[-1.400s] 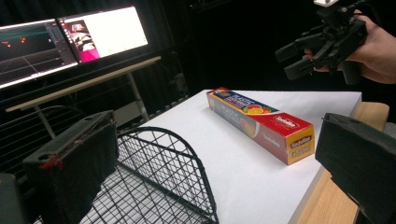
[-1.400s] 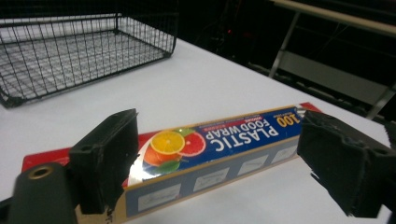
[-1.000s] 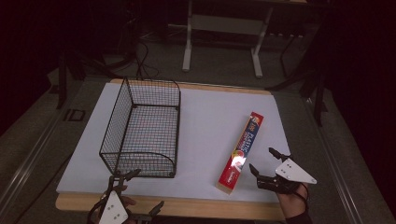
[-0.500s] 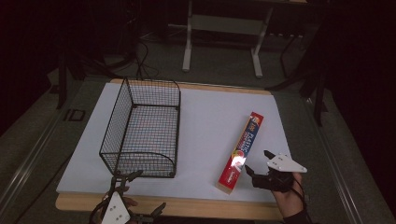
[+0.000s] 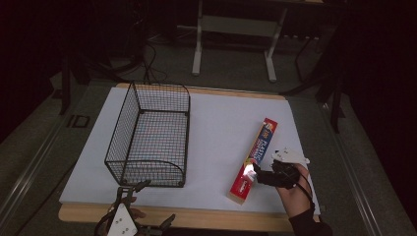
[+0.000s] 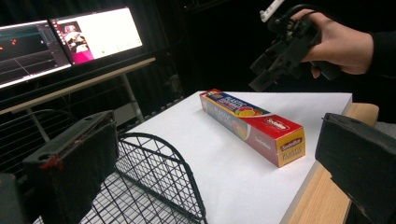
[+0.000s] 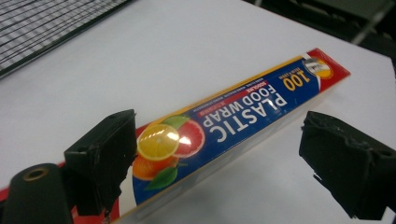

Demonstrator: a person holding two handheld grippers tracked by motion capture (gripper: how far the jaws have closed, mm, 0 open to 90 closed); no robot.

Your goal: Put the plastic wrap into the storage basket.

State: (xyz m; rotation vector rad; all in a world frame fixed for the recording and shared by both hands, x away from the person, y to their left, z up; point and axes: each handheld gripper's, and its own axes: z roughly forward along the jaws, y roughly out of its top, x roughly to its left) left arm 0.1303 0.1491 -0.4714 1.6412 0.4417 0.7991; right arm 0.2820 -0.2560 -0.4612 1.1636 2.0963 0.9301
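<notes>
The box of plastic food wrap [image 5: 255, 160] lies flat on the white sheet [image 5: 216, 128], its long axis running from about one o'clock down to seven o'clock, well apart from the wire basket [image 5: 150, 140] that stands at nine o'clock from it. A second ago my right gripper [image 5: 260, 176] sat off the box's near end at about four o'clock; it has since slid in toward ten o'clock, so that its tips now reach the box's near half. In the right gripper view the two black jaws stand wide apart with the fruit picture and the lettering of the box [image 7: 224, 126] between them, one on each long side, neither yet touching the cardboard as far as I can tell. So that gripper holds nothing, but I judge it lined up for a pinch across the narrow width, and closing comes next. My left gripper [image 5: 129, 211] hangs at the table's near edge, at six o'clock from the basket, jaws spread wide and empty; in its own view the basket's curved front rim [image 6: 159, 172] lies just ahead. The box itself has not shifted. Gripping this near the end, I expect the far end to droop on lifting.
</notes>
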